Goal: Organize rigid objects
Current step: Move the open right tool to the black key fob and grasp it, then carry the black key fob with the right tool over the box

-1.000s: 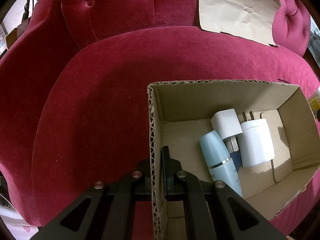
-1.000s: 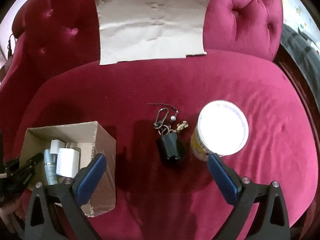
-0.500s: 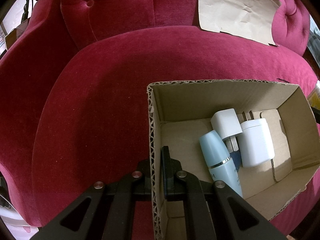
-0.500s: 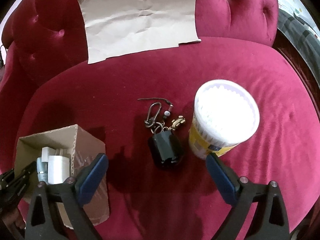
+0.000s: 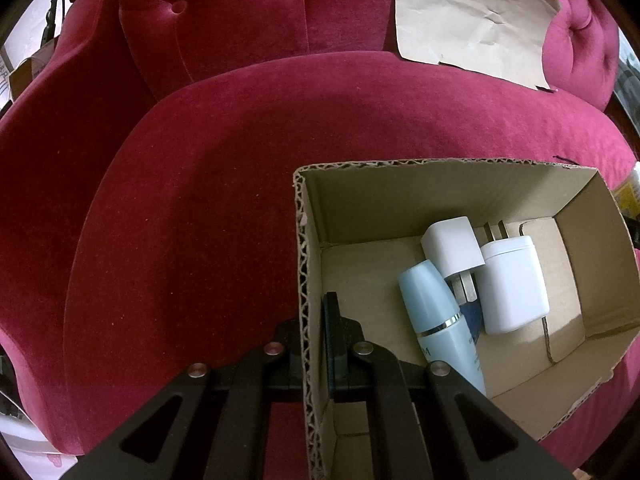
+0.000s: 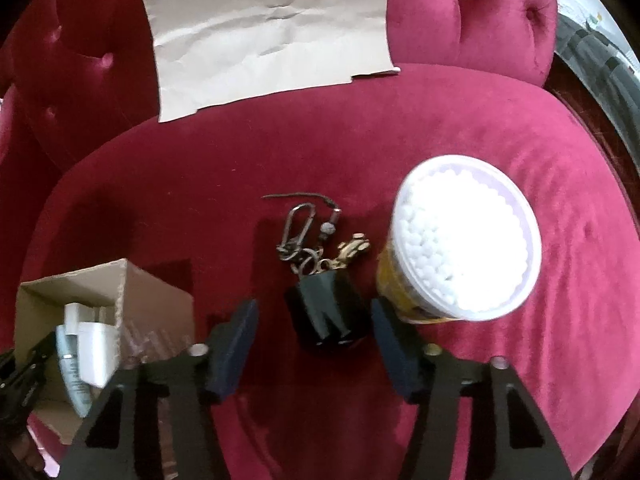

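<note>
My left gripper (image 5: 316, 312) is shut on the left wall of an open cardboard box (image 5: 440, 200), one finger inside and one outside. In the box lie a pale blue bottle (image 5: 436, 320), a white plug adapter (image 5: 452, 246) and a white jar (image 5: 512, 284). In the right wrist view a black key fob (image 6: 326, 310) with a bunch of metal rings and charms (image 6: 312, 240) lies on the red seat. My right gripper (image 6: 314, 314) straddles the fob and its jaws are closing, with gaps still showing on both sides. The box (image 6: 156, 300) sits at lower left there.
A tub of cotton swabs (image 6: 464, 240) with a yellow label stands just right of the fob, close to the right finger. A creased sheet of brown paper (image 6: 268, 24) leans on the red velvet backrest (image 6: 472, 12). The seat drops off at the right.
The right gripper has come down closer over the key fob and its fingers have drawn in from wide apart to either side of it. The left gripper and box have not moved.
</note>
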### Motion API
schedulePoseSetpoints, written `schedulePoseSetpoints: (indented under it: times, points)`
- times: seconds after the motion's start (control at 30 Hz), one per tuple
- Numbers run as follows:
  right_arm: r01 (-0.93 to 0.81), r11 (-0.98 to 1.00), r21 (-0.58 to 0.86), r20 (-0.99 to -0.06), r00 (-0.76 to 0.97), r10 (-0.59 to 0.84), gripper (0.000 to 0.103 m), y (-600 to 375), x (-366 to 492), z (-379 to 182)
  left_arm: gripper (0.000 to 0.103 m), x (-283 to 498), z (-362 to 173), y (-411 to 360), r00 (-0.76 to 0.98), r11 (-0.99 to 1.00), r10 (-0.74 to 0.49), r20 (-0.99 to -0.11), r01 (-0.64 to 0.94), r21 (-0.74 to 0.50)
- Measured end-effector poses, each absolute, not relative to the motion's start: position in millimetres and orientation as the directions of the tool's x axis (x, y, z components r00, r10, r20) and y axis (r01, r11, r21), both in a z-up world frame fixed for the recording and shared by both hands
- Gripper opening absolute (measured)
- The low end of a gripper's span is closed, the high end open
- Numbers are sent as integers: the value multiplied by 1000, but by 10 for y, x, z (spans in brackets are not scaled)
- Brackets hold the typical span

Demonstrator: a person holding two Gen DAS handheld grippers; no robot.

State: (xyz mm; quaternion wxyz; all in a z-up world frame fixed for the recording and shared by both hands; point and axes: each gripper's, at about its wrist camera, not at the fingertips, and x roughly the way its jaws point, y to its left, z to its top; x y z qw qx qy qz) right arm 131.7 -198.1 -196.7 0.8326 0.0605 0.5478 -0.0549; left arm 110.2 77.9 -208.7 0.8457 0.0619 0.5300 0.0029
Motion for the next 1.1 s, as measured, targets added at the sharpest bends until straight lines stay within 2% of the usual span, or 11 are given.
schedulePoseSetpoints:
  times: [0.07, 0.27, 1.1]
  points:
    - [169, 985, 39, -921, 389, -31, 47, -2008, 1327, -1986, 5, 1101, -2087, 778, 438, 992, 70, -896, 61, 107]
    - [166, 985, 51, -919, 395, -19, 45, -2034, 1309, -1987, 5, 1102, -2087, 779, 438, 992, 70, -896, 61, 107]
    - [141, 990, 23, -908, 417, -38, 43, -1954, 1092, -1656, 5, 1096, -2083, 784, 441, 993, 72, -895, 55, 108]
